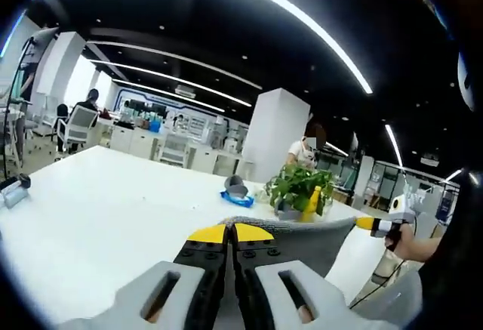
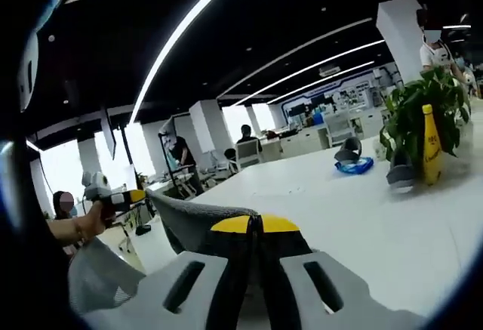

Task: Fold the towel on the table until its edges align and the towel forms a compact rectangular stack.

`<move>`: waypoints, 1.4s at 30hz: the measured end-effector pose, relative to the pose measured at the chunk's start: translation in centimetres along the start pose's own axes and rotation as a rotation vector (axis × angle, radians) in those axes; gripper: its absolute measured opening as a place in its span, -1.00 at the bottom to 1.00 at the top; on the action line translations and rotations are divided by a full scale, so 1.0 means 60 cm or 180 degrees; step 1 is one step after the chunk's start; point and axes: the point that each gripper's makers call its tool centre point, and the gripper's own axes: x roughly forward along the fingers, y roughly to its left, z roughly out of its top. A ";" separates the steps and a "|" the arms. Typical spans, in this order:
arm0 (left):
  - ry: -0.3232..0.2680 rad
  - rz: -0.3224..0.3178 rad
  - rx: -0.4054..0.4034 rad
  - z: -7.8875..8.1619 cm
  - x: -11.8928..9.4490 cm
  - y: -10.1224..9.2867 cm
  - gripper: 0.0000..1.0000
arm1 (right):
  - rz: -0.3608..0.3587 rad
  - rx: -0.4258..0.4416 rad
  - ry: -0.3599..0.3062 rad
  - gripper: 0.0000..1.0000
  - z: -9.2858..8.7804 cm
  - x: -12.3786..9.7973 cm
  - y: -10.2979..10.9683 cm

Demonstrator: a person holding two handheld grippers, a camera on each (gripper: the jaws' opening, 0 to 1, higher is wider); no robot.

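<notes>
Left gripper [image 1: 230, 233]: closed, its yellow-tipped jaws pinched on the towel's upper edge at 6 o'clock in the left gripper view.
Right gripper [image 2: 260, 224]: closed likewise on the same edge, at 6 o'clock in the right gripper view; it also showed at 3 o'clock in the left gripper view, held in a hand [image 1: 413, 244].
Towel [image 1: 309, 243]: lifted off the table and stretched between the two grippers, hanging below them.
Why held so: a grip at each end kept the top edge taut and straight, likely so the hanging cloth could be laid over itself with edges matched.
Towel material: grey, soft, finely woven or knitted; it sagged a little between the grips.
Table [image 1: 98, 202]: broad, white, smooth, flat.
Plant [image 1: 302, 188]: leafy green, in a grey pot, at 1 o'clock on the far table edge, with a yellow bottle [image 1: 314, 200] touching or just beside it.
Blue thing [image 1: 238, 194]: small, blue-rimmed, grey on top, at 12 o'clock; what it was I could not tell.
Progress: judged early; no compact stack lay on the table yet.
</notes>
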 end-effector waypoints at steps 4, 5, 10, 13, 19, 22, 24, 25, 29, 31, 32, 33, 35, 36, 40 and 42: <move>0.0194 0.0131 0.0101 -0.019 0.000 0.013 -0.96 | -0.0049 -0.0069 0.0113 -1.00 -0.016 0.010 -0.001; 0.0220 0.0145 0.0104 -0.021 -0.001 0.014 -0.96 | -0.0051 -0.0064 0.0124 -1.00 -0.017 0.011 -0.002; 0.0353 0.0204 0.0197 -0.030 -0.003 0.024 -0.97 | -0.0037 -0.0075 0.0191 -1.00 -0.023 0.025 -0.004; 0.0409 0.0229 0.0182 -0.032 0.002 0.033 -0.97 | -0.0042 -0.0112 0.0287 -1.00 -0.028 0.038 -0.009; 0.0871 0.0382 0.0466 -0.062 0.019 0.064 -0.97 | -0.0015 -0.0212 0.0549 -1.00 -0.047 0.066 -0.023; 0.1004 0.0421 0.0554 -0.077 0.031 0.072 -0.97 | -0.0007 -0.0315 0.0720 -1.00 -0.062 0.078 -0.031; 0.1071 0.0416 0.0543 -0.087 0.036 0.079 -0.97 | 0.0000 -0.0357 0.0818 -1.00 -0.070 0.086 -0.037; 0.1092 0.0420 0.0536 -0.090 0.037 0.083 -0.97 | 0.0014 -0.0346 0.0818 -1.00 -0.071 0.090 -0.039; 0.1151 0.0399 0.0517 -0.100 0.040 0.095 -0.97 | 0.0042 -0.0380 0.0901 -1.00 -0.080 0.105 -0.048; 0.1186 0.0389 0.0503 -0.106 0.043 0.097 -0.97 | 0.0033 -0.0350 0.0957 -1.00 -0.087 0.112 -0.054; 0.1204 0.0386 0.0525 -0.109 0.046 0.098 -0.97 | 0.0023 -0.0331 0.0981 -1.00 -0.090 0.115 -0.058; 0.1215 0.0383 0.0534 -0.110 0.047 0.098 -0.97 | 0.0013 -0.0328 0.0996 -1.00 -0.092 0.117 -0.061; 0.1260 0.0372 0.0640 -0.114 0.053 0.100 -0.97 | 0.0007 -0.0327 0.1024 -1.00 -0.095 0.121 -0.066; 0.1280 0.0374 0.0652 -0.115 0.056 0.102 -0.97 | 0.0004 -0.0317 0.1039 -1.00 -0.097 0.122 -0.068; 0.1293 0.0360 0.0625 -0.117 0.068 0.106 -0.97 | -0.0024 -0.0288 0.1100 -1.00 -0.105 0.122 -0.072; 0.1302 0.0360 0.0638 -0.120 0.072 0.108 -0.97 | -0.0032 -0.0269 0.1109 -1.00 -0.106 0.120 -0.071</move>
